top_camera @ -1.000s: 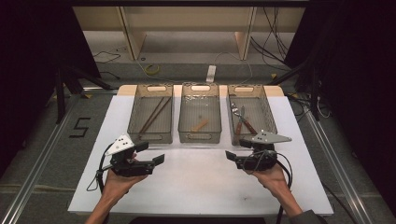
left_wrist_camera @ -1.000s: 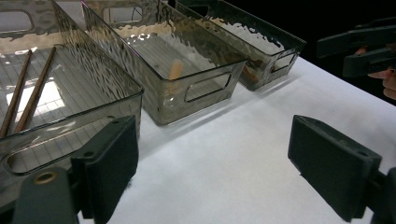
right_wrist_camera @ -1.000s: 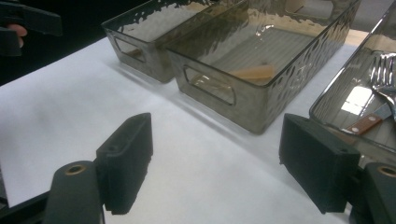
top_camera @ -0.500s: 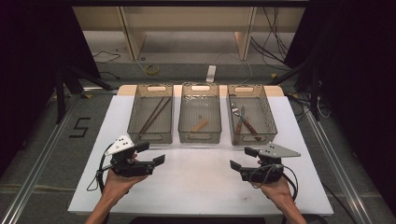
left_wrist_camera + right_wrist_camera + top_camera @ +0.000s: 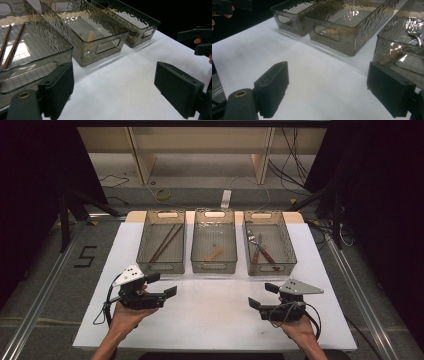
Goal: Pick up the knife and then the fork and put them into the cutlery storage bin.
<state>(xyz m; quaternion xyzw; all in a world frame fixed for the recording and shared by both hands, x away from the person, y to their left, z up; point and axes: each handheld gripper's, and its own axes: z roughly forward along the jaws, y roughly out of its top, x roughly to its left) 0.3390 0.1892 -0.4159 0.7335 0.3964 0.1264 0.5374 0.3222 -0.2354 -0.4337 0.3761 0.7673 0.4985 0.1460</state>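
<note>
i hold the left gripper (image 5: 165, 285) and the right gripper (image 5: 263, 295) low over the white table sheet (image 5: 215, 310), both with jaws wide apart and nothing between them; the right's have just been opening. nearest to them, three smoky clear plastic bins (image 5: 214, 247) stand in a row just beyond, well apart from both grippers.

Three smoky, ripple-textured bins (image 5: 214, 265) are sitting on a white table (image 5: 210, 310). Brown chopsticks (image 5: 165, 242) are lying left, red-handled pliers (image 5: 264, 254) right, beside black grippers.
</note>
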